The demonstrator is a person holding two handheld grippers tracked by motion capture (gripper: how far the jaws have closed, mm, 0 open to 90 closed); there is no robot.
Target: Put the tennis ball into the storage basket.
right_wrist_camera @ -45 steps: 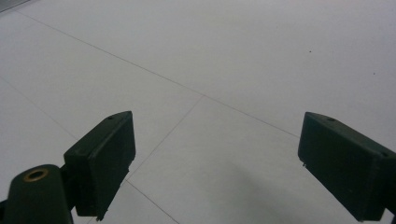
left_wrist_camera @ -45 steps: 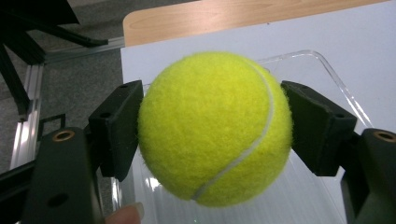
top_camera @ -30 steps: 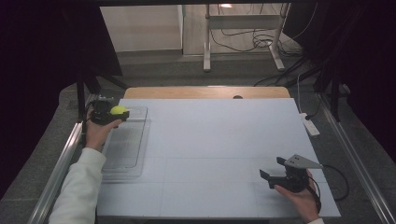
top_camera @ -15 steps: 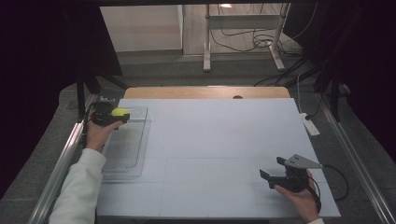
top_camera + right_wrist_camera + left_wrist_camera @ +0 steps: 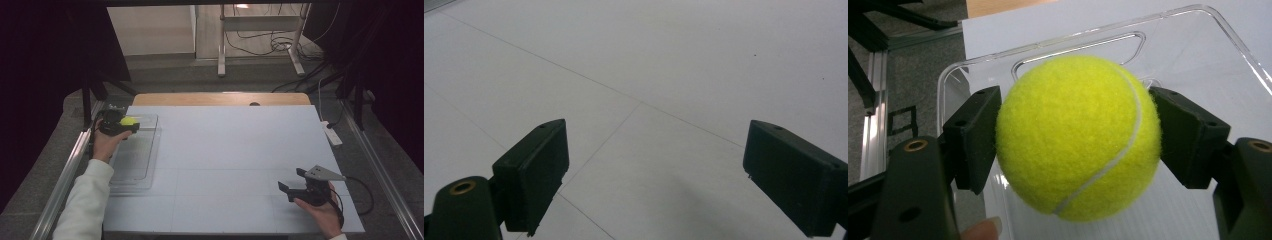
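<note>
Nothing has shifted over the last second: against the earlier high views, both hands sit where they sat and the ball has not moved. I read that as a pause with the ball carried and not yet let go, so the setting-down is what remains.

Landmark: the clear tray [image 5: 131, 165] at the left edge of the white table [image 5: 235, 150].

Nearest, well to the right of the tray and close to the table's near edge: right gripper [image 5: 295, 183], held in a hand [image 5: 325, 212] that comes in from below. Jaws spread wide, nothing between them; in the right gripper view [image 5: 654, 165] there is bare table surface with thin seams past the black pads. It points leftward toward the tray, low over the table. Idle, by my judgement.

Farther, at the tray's far end: left gripper [image 5: 131, 124], forearm in a white sleeve [image 5: 85, 200] stretched along the tray's left side. It is clenched on a yellow tennis ball [image 5: 1079, 137], one pad [image 5: 975, 135] pressed on each side of it. The ball hangs over the far end of the tray, near its handle slot [image 5: 1078, 47]; whether it touches the tray floor I cannot tell. A fingertip shows at the bottom of that view.

Likely next: loosen the grip so the ball rests in the tray; it could roll.
</note>
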